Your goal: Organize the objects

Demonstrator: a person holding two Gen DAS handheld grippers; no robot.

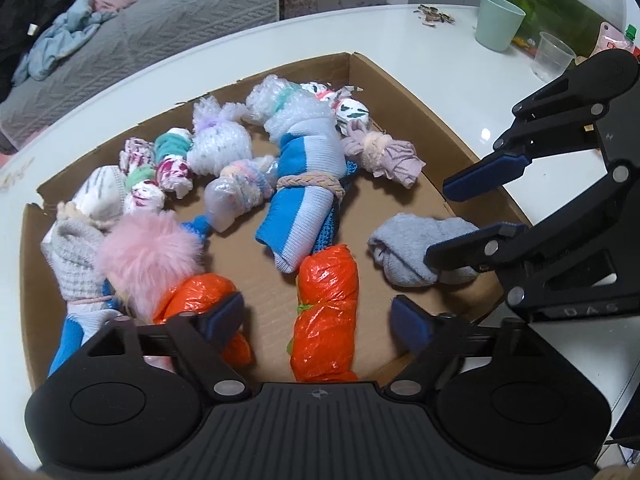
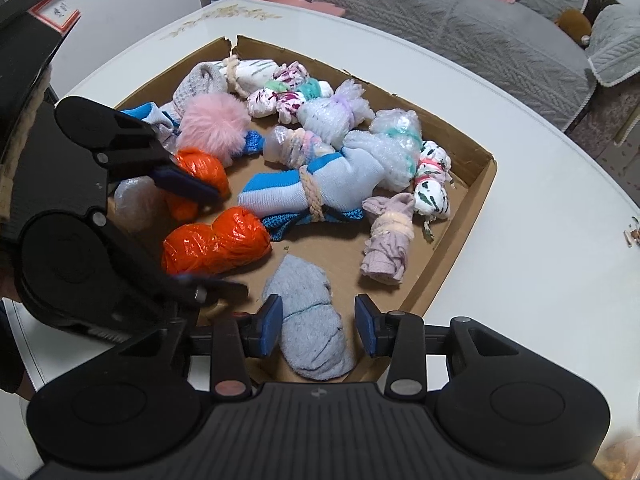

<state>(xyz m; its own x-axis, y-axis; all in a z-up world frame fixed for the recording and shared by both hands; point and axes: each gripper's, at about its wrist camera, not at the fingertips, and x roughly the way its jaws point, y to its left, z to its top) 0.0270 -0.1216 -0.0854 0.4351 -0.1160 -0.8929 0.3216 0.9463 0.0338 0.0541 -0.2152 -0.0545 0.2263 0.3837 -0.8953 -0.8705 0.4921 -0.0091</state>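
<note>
Two grippers: we see both over the cardboard tray point(image 1: 404, 80), our landmark on the white table point(image 1: 448, 40).
Left gripper point(image 1: 316, 316): our fingers stand wide apart, pads clear of the orange bundle point(image 1: 326, 312) lying between them.
Orange bundle: near the tray's front edge, long axis running front to back, tied at its middle.
Right gripper point(image 2: 318, 326): our fingers straddle the grey sock roll point(image 2: 308, 320); one pad seems to touch, the other stands off, so we call it loose.
Grey sock roll: in the tray's front right corner, long axis along our right fingers.
Writing: embossed letters on the black gripper body; we cannot read them surely.
</note>
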